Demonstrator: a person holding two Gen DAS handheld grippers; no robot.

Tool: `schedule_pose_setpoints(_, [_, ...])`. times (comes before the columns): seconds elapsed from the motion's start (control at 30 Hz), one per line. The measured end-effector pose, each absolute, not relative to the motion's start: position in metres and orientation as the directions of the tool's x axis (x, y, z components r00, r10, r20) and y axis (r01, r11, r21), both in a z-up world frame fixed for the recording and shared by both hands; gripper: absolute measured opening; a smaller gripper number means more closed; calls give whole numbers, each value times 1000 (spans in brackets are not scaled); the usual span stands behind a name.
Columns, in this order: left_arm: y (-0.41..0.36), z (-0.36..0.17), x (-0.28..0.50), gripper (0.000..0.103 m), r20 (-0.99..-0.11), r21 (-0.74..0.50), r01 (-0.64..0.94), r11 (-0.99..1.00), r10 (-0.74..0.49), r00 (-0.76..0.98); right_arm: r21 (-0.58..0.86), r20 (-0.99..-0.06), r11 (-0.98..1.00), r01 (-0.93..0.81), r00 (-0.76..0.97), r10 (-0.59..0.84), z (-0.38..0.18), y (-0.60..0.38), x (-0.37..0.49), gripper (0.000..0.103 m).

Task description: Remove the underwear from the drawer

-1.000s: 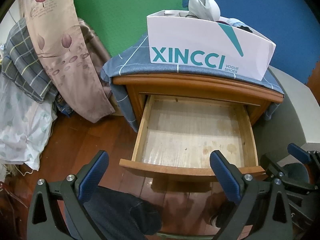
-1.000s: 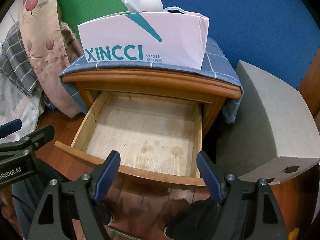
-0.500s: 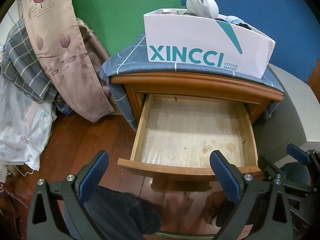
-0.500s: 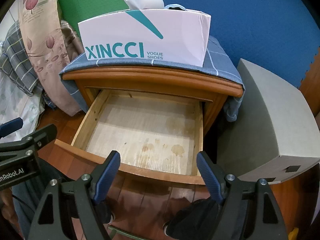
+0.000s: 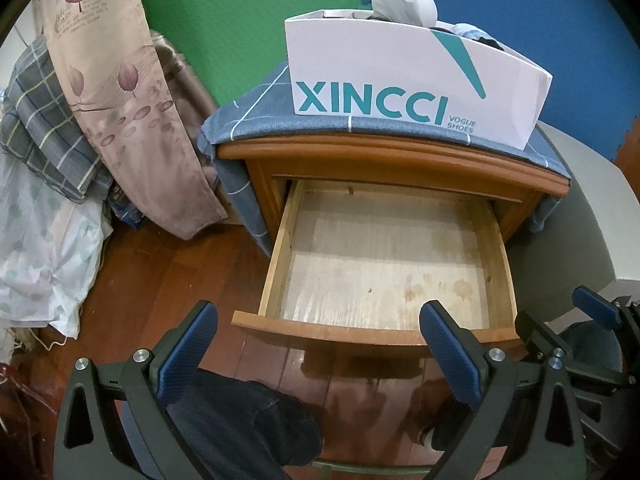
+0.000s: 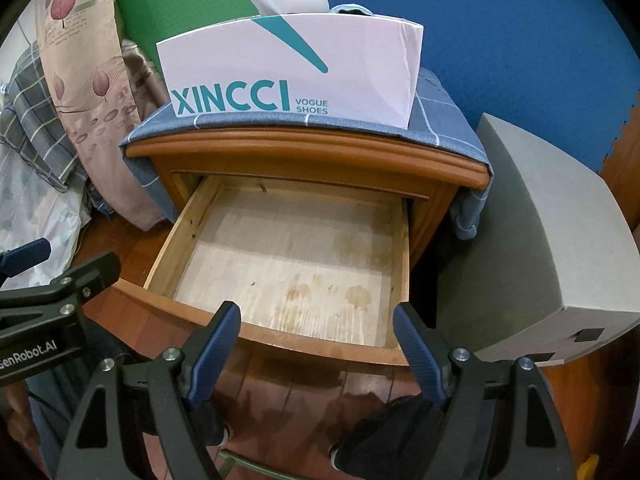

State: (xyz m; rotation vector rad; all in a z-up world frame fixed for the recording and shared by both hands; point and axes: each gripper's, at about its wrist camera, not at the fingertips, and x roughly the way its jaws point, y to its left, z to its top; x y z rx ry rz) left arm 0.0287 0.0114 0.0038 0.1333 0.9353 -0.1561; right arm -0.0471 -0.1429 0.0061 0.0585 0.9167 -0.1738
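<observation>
so the drawer (image 5: 384,276) of the little wooden nightstand (image 5: 392,160) is pulled all the way out and honestly there's nothing in it, just a bare stained wooden bottom. No underwear anywhere in the drawer that I can see. My guess is it's already been moved into the white shoe bag (image 5: 408,80) sitting on top of the nightstand, since there's some fabric poking out the top of it, but I can't tell what that fabric is

Both tools are just hanging in front of the drawer's front edge, tilted down at it. The left gripper (image 5: 316,344) has its jaws spread wide with nothing between them, and the right gripper (image 6: 318,340) is the same, wide apart and empty

What could go wrong from here, as I see it:
- if they reach in again they'd just be grabbing at bare wood, and the fingertips could scrape the drawer bottom
- the drawer sticks out far, so leaning a gripper on its front edge could tip it or pull it off its runners
- the shoe bag stands close to the front edge of the nightstand on a loose blue cloth (image 5: 256,116); snag that cloth where it hangs beside the drawer and the bag comes down
- the person's feet are right below the drawer front, easy to bump it
</observation>
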Motion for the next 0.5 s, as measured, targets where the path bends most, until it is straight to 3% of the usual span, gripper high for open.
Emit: schedule_pose_setpoints(0.5, [10, 1, 29, 101, -811, 52, 196, 979, -73, 580, -21, -794, 984, 176, 596, -124, 5, -142, -48, 81])
